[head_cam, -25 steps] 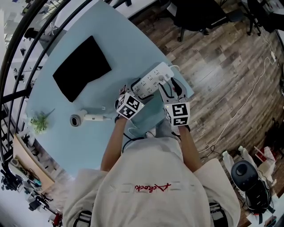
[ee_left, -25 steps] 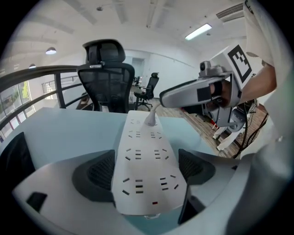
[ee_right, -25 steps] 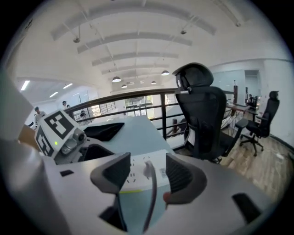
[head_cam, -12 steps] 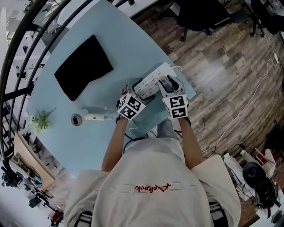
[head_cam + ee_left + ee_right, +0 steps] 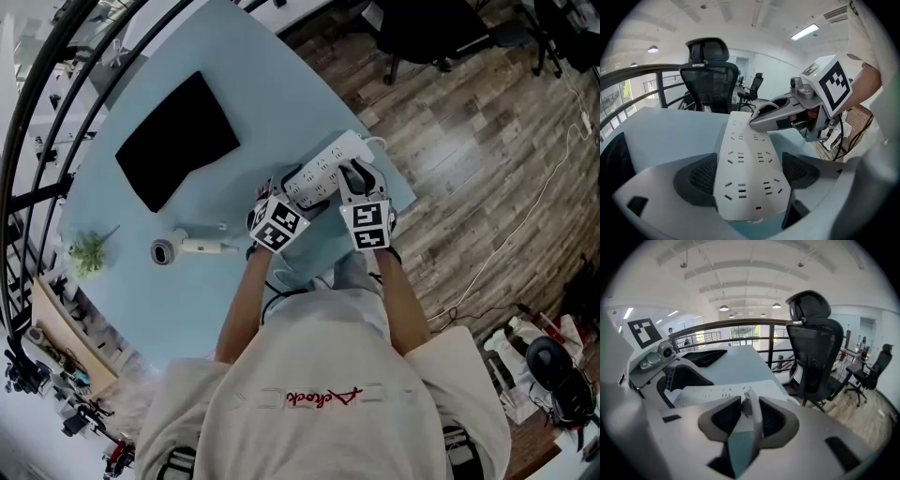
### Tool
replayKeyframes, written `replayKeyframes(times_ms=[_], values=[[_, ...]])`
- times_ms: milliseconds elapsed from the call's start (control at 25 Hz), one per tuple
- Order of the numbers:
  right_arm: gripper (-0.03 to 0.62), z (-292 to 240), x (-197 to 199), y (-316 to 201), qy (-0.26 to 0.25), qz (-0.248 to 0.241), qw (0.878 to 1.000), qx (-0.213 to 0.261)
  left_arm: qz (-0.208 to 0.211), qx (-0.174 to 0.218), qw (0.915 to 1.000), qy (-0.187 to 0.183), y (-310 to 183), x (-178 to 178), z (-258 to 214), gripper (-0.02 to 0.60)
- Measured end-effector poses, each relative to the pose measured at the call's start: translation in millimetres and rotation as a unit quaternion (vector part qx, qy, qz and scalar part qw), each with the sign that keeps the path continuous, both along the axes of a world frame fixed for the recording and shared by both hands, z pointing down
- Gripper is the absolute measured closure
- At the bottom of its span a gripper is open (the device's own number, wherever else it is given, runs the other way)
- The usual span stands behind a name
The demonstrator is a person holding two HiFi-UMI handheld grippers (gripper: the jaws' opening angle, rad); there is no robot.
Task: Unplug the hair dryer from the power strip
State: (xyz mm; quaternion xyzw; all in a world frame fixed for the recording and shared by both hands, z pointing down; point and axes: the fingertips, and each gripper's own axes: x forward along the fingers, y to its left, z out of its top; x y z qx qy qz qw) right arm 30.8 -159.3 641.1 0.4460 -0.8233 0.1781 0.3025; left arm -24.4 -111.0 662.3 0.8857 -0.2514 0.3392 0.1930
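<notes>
Plant (image 5: 84,253): set at the far left edge of the table (image 5: 281,84), well apart from everything else.
Hair dryer (image 5: 187,248): laid flat on the table to the right of the plant, grey head to the left and white handle to the right; left of both grippers and touched by neither.
Black mat (image 5: 176,141): spread flat beyond the hair dryer, on the far left part of the table.
Left gripper (image 5: 750,174): clamped across the near end of the power strip (image 5: 319,171), one pad pressed to each long edge.
Power strip: white, laid on the table close to its right edge, with rows of sockets facing up.
Right gripper (image 5: 749,420): brought in over the far part of the strip from the right, its jaws closed on a white plug (image 5: 754,404).
Plug: seated on the strip, a thin white piece pinched between the pads.
Office chair (image 5: 813,348): black, parked on the wooden floor (image 5: 469,141) just past the table's right edge.
White cable (image 5: 525,206): trailed across the floor, far right.
</notes>
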Motion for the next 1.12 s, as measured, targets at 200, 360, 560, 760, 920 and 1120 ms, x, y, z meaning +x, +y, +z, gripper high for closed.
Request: replayKeyframes(times_ms=[200, 360, 560, 760, 920, 1120], values=[[0.473, -2, 1, -1, -0.009, 0.009, 1.000, -0.002, -0.003, -0.010, 0.9999, -0.004, -1, 1, 1, 0.169], [0.476, -3, 3, -2, -0.017, 0.015, 1.000, -0.004, 0.000, -0.018, 0.9998, -0.008, -3, 2, 2, 0.169], [0.477, -7, 4, 0, -0.019, 0.019, 1.000, -0.006, 0.011, -0.033, 0.9991, -0.025, -1, 2, 2, 0.169], [0.479, -9, 6, 3, -0.006, 0.005, 1.000, 0.008, 0.013, -0.042, 0.9984, -0.035, 0, 5, 2, 0.169], [0.479, -8, 3, 4, 0.012, -0.010, 1.000, 0.016, 0.014, -0.049, 0.9981, -0.035, -1, 3, 4, 0.169], [0.480, -12, 1, 4, 0.036, -0.042, 0.998, 0.031, 0.015, -0.058, 0.9976, -0.036, -1, 4, 6, 0.169]])
